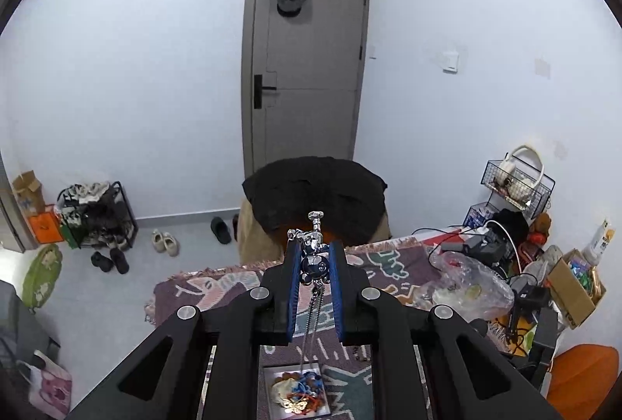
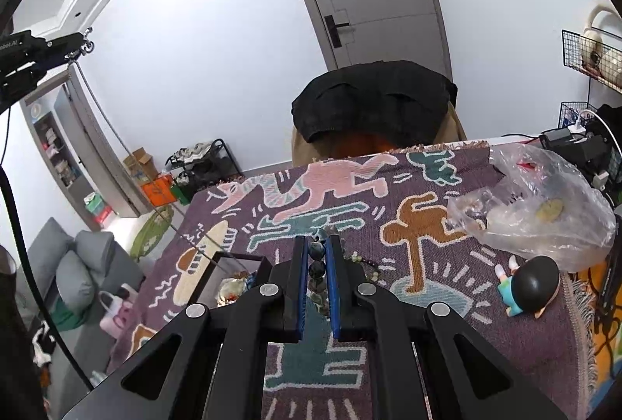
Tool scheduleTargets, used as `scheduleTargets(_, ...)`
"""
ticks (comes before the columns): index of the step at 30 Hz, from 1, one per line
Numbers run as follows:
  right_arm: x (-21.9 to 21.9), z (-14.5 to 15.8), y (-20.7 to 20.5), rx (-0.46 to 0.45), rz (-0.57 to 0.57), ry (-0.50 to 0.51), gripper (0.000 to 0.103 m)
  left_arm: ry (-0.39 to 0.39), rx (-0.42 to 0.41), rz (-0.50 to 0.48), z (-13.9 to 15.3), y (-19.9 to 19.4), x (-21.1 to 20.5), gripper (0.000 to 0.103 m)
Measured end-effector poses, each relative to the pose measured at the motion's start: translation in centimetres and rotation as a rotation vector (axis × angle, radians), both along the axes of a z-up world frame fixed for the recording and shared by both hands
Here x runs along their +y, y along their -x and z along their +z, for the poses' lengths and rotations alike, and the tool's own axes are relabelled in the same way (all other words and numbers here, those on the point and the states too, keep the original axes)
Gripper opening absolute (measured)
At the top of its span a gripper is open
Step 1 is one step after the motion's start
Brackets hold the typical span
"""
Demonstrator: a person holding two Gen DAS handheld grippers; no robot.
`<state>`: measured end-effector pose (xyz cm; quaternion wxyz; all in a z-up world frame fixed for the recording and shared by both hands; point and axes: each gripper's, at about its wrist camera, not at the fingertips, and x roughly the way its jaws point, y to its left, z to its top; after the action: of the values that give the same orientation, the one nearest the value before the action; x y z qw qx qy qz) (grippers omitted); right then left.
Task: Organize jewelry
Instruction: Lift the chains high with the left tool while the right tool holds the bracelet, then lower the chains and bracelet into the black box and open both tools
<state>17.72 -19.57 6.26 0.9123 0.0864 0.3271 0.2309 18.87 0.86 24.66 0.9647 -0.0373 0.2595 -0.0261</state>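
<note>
1. The left gripper [image 1: 315, 257] is up above the bench, its blue-padded jaws nearly closed on a shiny silver pendant [image 1: 314, 260].
2. The pendant's thin chain [image 1: 311, 323] hangs down from between the jaws toward an open jewelry box [image 1: 297, 394] on the patterned cloth [image 1: 388, 257].
3. That box holds a tangle of small pieces, with red and blue cord and a pale butterfly shape among them.
4. The right gripper [image 2: 318, 253] sits low over the cloth, its jaws pinched on a string of dark round beads [image 2: 317, 268].
5. More beads trail on the cloth just right of those jaws.
6. A crumpled clear plastic bag [image 2: 544, 202] lies at the bench's right side, with a small figurine [image 2: 525, 284] lying in front of it.
</note>
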Motion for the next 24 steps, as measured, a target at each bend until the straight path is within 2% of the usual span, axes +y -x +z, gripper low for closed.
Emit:
scheduleTargets(6,0.5,-0.4,-0.2,0.009,0.004,0.003,0.010,0.010,0.048,-0.008,-2.1,-0.7,0.6,0.015)
scheduleTargets(10,1.0,-0.6,-0.2,0.011,0.014,0.010,0.010,0.031,0.131,-0.019,-6.1,-1.9,1.3,0.015)
scheduleTargets(14,1.4,-0.7,-0.4,0.013,0.021,0.018,0.010,0.081,0.241,-0.042,-11.6,-3.0,2.0,0.015)
scheduleTargets(17,1.8,-0.9,-0.6,0.015,0.026,0.024,0.010,0.126,0.299,-0.070,-14.7,-3.6,2.5,0.015)
scheduleTargets(20,2.2,-1.0,-0.8,0.017,0.032,0.026,0.010,0.194,0.333,-0.129,-16.8,-3.9,2.8,0.015)
scheduleTargets(24,3.0,-1.3,-1.0,0.021,0.046,0.026,0.010,0.238,0.371,-0.203,-18.7,-4.4,2.6,0.015)
